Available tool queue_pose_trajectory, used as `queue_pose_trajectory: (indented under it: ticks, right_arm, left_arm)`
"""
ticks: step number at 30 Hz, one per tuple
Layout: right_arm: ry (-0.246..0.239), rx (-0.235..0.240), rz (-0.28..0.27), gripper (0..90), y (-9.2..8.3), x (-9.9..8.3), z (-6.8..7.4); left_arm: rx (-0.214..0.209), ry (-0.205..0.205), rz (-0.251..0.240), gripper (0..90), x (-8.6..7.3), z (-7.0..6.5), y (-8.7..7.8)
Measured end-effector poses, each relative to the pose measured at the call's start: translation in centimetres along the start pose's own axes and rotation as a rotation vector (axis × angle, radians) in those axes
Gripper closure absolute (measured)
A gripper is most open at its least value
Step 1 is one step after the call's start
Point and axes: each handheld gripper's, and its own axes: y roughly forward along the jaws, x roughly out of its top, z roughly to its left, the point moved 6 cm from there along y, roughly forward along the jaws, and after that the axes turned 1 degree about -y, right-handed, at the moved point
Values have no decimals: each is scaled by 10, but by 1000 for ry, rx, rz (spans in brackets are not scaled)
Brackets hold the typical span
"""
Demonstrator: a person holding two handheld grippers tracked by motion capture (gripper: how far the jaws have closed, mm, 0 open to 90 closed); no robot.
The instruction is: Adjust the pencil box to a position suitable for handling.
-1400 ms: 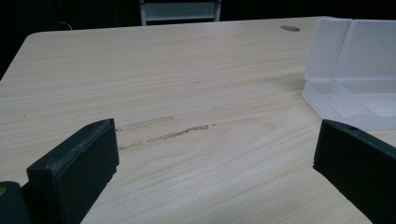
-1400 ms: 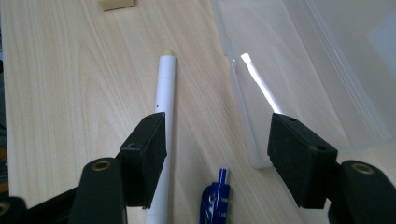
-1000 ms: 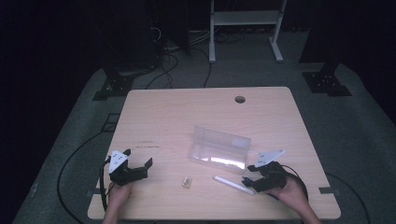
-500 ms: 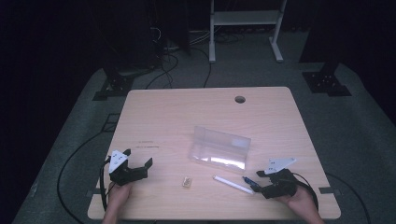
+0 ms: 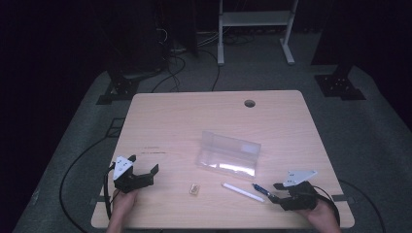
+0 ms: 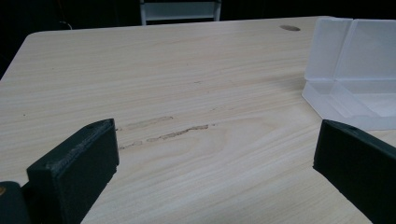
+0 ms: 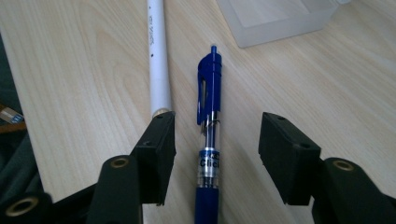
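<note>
A blue click pen (image 7: 208,140) lies flat on the wooden table (image 5: 194,121), lengthwise between the jaws of my right gripper (image 7: 219,129). The jaws have just been closing, but the pads stand clear of the pen on both sides. A white pen (image 7: 157,56) lies beside it, its end against the outside of the left jaw. From above, the right gripper (image 5: 274,192) sits at the near right, with the blue pen (image 5: 259,189) and white pen (image 5: 241,191) in front of it. My left gripper (image 5: 144,165) rests open at the near left, nothing between its jaws (image 6: 215,144).
An open clear plastic box (image 5: 228,155) stands mid-table, and also appears in the left gripper view (image 6: 355,79) and in the right gripper view (image 7: 275,18). A small tan object (image 5: 195,189) lies near the front edge. A cable hole (image 5: 249,103) marks the far side.
My right gripper has slid to the right and a little toward the near edge, and its jaws have narrowed around the blue pen. The left gripper has stayed put.
</note>
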Motion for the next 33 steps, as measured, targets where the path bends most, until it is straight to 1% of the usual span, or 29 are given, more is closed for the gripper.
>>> queue_pose_trajectory:
  ticks: [1, 5, 7, 10, 11, 13, 15, 17, 24, 29, 33]
  right_arm:
    - [0, 0, 0, 482, 0, 0, 0]
    - [-15, -3, -1, 548, -1, 0, 0]
    - [-24, -14, 8, 583, 0, -2, 0]
    - [-26, -13, 11, 607, -1, -2, 1]
    - [-32, -12, 4, 636, -1, -3, 1]
    - [-32, -10, 0, 652, -1, -2, 2]
    - [-46, -13, 3, 685, -1, -3, 2]
    - [-50, -20, 13, 697, 0, -4, 3]
    - [-55, -22, 15, 727, 0, -4, 3]
    - [-61, -25, 22, 721, 2, -5, 3]
    - [-72, -31, 33, 747, 4, -5, 5]
  left_arm:
    - [1, 0, 0, 0, 0, 0, 0]
    - [0, -3, -1, 0, 0, 0, 0]
    - [0, -4, -1, 0, 0, 0, 0]
    - [1, -4, -1, 0, 0, 0, 0]
    - [1, -4, -1, 0, 0, 0, 0]
    - [1, -4, -1, 0, 0, 0, 0]
    - [3, -9, -1, 0, 0, 1, 0]
    - [3, -9, -1, 0, 0, 1, 0]
    - [3, -8, -1, 0, 0, 1, 0]
    - [3, -8, -1, 0, 0, 1, 0]
    - [4, -9, -1, 0, 0, 1, 0]
